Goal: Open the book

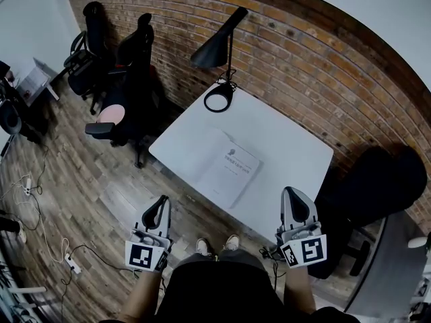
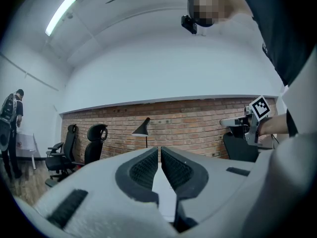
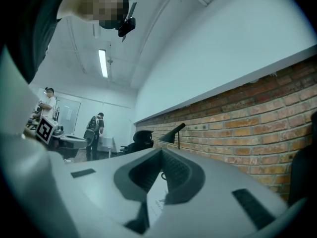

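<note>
A closed white book [image 1: 229,170] lies flat on the white table [image 1: 289,150], near its front edge, between my two grippers and beyond them. My left gripper [image 1: 163,198] hangs short of the table's front left side, jaws shut and holding nothing. The right gripper [image 1: 291,190] is at the front right edge, also shut and empty. In the left gripper view the left gripper [image 2: 159,148] points level at the table top [image 2: 161,182]. From the right gripper view, the right gripper [image 3: 161,151] shows a strip of the book [image 3: 155,202] below its tips.
A black desk lamp [image 1: 219,52] stands at the table's far corner against the brick wall [image 1: 323,66]. Black office chairs [image 1: 124,79] stand on the wooden floor at left, and another black chair [image 1: 377,180] sits at the table's right. Cables [image 1: 34,214] lie on the floor.
</note>
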A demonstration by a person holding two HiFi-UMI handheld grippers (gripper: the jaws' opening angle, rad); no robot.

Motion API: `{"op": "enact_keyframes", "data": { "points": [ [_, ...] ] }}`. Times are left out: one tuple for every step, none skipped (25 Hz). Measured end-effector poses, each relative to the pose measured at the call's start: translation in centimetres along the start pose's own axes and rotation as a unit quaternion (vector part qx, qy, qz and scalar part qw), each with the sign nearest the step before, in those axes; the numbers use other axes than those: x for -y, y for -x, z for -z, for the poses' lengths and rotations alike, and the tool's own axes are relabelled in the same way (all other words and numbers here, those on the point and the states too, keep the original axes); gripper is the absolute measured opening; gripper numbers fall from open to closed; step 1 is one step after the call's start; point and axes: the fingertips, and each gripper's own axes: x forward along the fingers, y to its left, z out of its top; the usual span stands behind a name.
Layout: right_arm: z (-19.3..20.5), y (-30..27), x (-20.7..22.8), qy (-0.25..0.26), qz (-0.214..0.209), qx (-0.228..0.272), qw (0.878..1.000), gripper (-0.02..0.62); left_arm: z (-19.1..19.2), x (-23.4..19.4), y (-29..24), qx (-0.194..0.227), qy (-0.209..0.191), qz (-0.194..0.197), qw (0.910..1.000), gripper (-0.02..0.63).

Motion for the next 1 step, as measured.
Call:
{"op": "enact_keyframes", "data": {
  "points": [
    [0.00, 0.06, -0.09, 0.001, 0.000, -0.001, 1.000, 0.014, -0.07, -0.15, 0.04, 0.009, -0.005, 0.000, 0.9999, 0.038]
  ]
}}
